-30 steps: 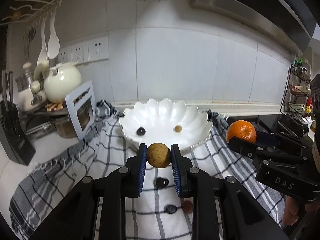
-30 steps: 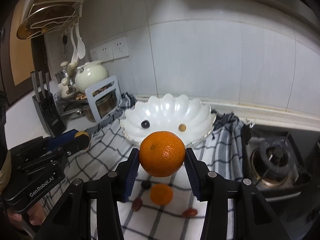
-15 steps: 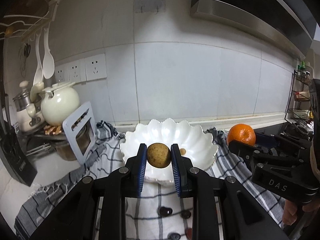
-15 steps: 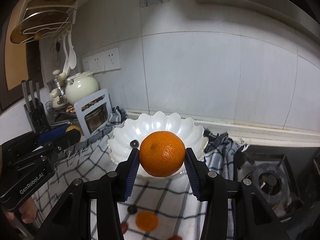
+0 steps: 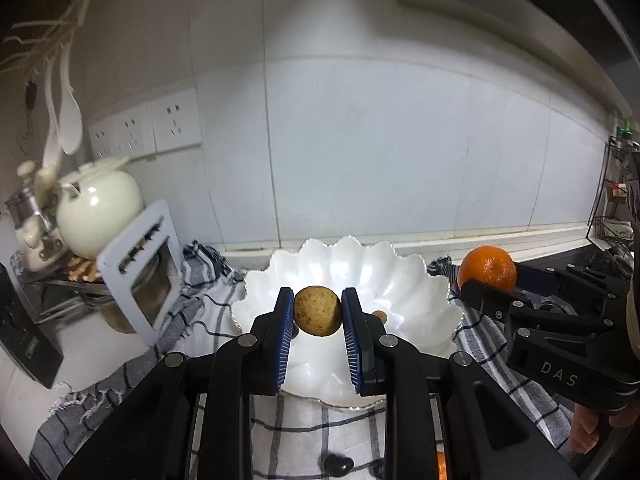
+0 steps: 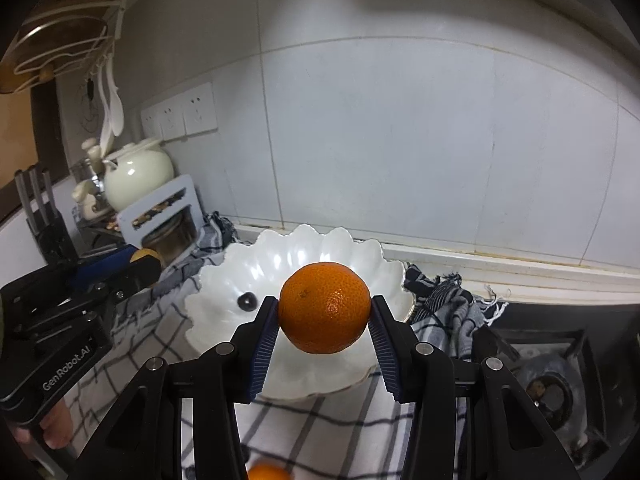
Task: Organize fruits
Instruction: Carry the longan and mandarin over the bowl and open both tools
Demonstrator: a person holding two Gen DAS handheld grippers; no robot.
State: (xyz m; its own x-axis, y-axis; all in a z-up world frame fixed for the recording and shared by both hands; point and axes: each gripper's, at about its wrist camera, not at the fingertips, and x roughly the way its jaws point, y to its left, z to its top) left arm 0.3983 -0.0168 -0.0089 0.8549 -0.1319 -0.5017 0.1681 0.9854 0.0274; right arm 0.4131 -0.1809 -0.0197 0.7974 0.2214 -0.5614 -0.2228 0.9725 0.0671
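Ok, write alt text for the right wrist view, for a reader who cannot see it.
The right gripper is shut on an orange mandarin, held above a white scalloped bowl that sits on a checked cloth on a kitchen counter. A small dark fruit lies in the bowl. At left, the left gripper holds a small yellowish-brown fruit.

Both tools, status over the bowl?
Left tool shut on brown fruit. Right tool shut on orange. Both in front of white bowl, which holds a dark fruit. Nothing in the way.
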